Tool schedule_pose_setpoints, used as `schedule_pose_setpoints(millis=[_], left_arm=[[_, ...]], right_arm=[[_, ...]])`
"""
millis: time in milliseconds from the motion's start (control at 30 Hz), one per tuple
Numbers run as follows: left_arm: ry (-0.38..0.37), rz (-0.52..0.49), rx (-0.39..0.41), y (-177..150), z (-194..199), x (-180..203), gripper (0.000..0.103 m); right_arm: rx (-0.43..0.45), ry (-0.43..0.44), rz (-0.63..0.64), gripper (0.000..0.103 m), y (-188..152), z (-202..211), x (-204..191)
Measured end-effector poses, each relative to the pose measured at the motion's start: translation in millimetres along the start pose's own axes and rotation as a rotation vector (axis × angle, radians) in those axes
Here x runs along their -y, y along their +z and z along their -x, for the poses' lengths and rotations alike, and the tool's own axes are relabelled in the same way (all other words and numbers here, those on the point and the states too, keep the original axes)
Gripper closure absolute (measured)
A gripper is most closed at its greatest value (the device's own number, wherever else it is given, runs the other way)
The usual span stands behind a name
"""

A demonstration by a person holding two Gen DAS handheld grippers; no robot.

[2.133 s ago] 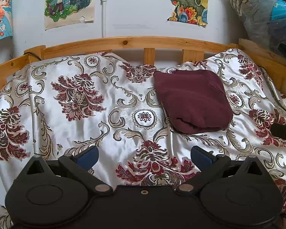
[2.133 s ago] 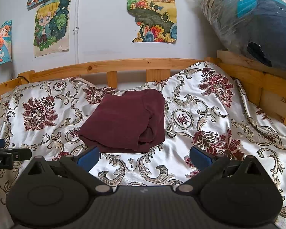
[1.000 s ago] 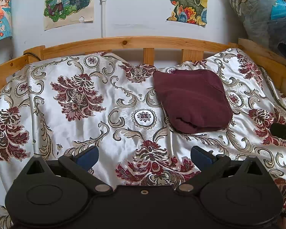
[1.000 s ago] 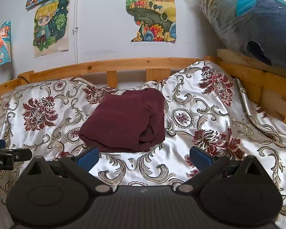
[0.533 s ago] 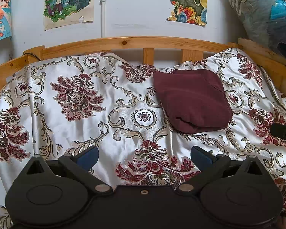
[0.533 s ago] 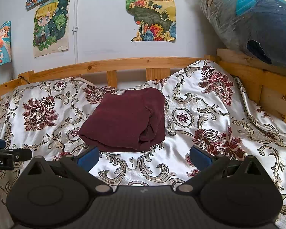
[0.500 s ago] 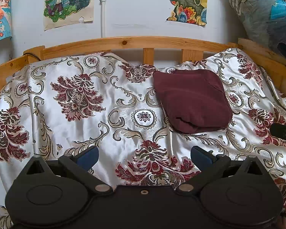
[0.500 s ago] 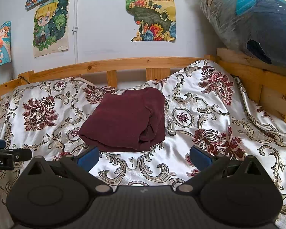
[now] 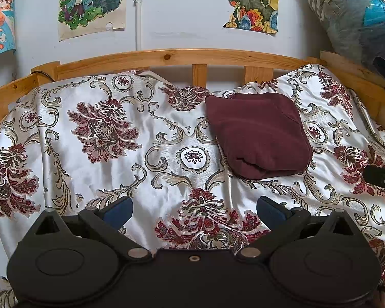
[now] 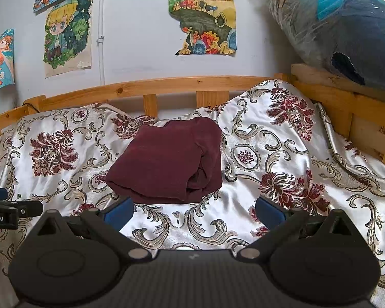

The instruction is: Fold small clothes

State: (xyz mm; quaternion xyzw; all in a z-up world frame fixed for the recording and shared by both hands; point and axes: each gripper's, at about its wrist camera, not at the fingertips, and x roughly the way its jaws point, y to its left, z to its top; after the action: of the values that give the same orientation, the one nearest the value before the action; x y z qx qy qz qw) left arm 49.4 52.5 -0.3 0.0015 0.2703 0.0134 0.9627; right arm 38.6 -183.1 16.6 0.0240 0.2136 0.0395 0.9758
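Folded maroon garment [image 9: 258,133], probably a sweater, lies on the bed's floral cover [image 9: 102,169] near the headboard. Left gripper [image 9: 193,209] & right gripper [image 10: 193,209] hover wide apart, holding nothing.

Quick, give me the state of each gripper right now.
Left gripper: open, holding nothing, above the bedspread.
Right gripper: open, holding nothing, short of the folded maroon garment.

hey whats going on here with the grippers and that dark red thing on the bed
A person holds two grippers over a bed covered by a floral satin bedspread. The left gripper and right gripper are both open and empty, hovering short of a maroon garment that already lies folded into a compact bundle near the wooden headboard. Neither gripper touches it.
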Motion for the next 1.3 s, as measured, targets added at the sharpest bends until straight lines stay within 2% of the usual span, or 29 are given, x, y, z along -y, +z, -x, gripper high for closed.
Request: schedule_pose_setpoints(millis=[1300], left_arm=[[-0.001,-0.001,-0.005,-0.6,0.2,2.4,0.001]], right_arm=[[-0.004,-0.005,-0.008,0.000,0.0,0.1,-1.8]])
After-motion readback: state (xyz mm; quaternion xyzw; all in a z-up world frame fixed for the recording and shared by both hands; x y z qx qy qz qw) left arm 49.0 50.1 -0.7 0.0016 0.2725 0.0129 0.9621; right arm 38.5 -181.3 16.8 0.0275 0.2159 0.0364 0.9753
